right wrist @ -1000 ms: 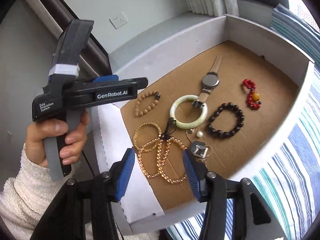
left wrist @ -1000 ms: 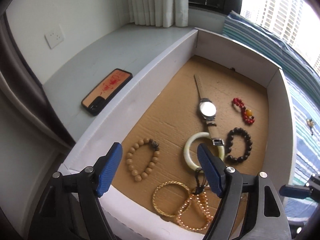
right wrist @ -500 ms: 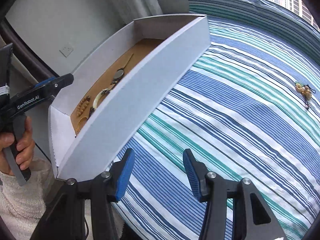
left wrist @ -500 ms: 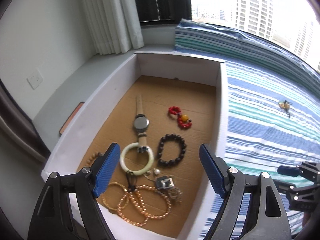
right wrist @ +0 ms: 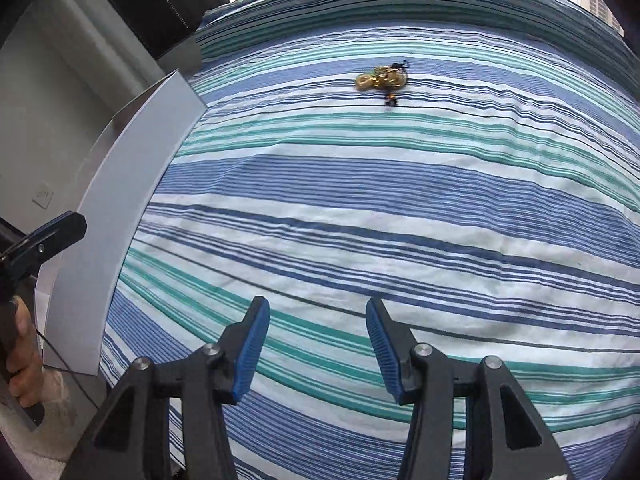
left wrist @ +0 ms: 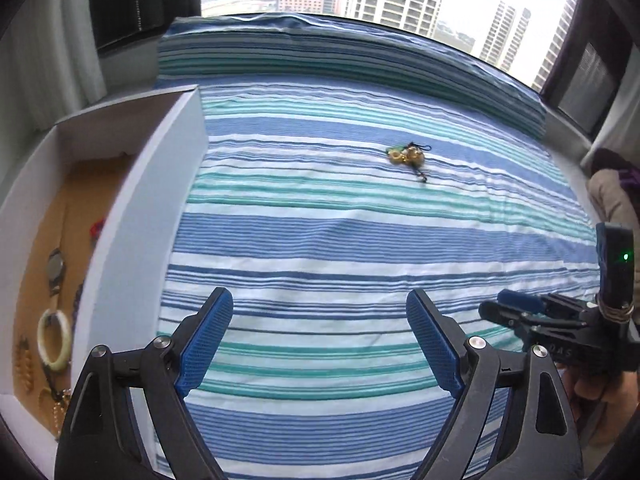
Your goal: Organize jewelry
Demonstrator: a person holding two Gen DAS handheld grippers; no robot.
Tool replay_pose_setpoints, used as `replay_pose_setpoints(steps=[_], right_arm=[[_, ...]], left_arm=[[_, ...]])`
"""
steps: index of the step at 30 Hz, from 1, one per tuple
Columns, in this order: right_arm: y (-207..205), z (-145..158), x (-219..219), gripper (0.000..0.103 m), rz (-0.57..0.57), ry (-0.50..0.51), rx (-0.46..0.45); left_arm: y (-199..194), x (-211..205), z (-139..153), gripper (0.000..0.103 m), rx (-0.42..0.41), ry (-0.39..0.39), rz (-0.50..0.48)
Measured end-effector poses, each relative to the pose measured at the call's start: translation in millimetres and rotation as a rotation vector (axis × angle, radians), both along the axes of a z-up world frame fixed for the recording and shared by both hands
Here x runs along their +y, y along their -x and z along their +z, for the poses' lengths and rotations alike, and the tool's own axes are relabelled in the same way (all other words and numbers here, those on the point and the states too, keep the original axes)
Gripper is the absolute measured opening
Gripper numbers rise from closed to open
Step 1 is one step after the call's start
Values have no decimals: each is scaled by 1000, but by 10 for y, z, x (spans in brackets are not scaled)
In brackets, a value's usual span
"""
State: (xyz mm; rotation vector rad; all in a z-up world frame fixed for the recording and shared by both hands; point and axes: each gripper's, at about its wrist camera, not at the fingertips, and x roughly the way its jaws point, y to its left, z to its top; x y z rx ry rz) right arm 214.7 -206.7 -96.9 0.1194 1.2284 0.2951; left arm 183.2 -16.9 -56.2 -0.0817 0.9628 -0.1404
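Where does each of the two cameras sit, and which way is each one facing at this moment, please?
Left wrist: on the left gripper, angled down over the striped bedspread; box at left, right gripper and hand at right.
Right wrist: on the right gripper, angled down over the same bedspread; box wall and left hand at left.
Shared: the gold trinket, box, bedspread; both pairs of fingers empty.

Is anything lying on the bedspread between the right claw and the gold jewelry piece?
Nothing visible: only bare striped bedspread lies between the right claw, jaws empty, and the gold jewelry piece. The box sits off to the side.
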Motion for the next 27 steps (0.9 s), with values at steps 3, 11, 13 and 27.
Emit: replay_pose_setpoints(steps=[3, 11, 13, 27], right_arm=[[-298, 115, -221, 51, -68, -14, -57], [-1788, -102, -19, 51, 1, 76, -123], [-2102, -251, 43, 51, -26, 70, -125], [-1383, -276, 47, 19, 68, 6, 5]], left_arm=[[-95, -118, -85, 89, 10, -10, -1], [102, 81, -394, 89, 93, 7, 30], [143, 152, -472, 89, 114, 7, 39], [166, 301, -691, 89, 144, 31, 43]])
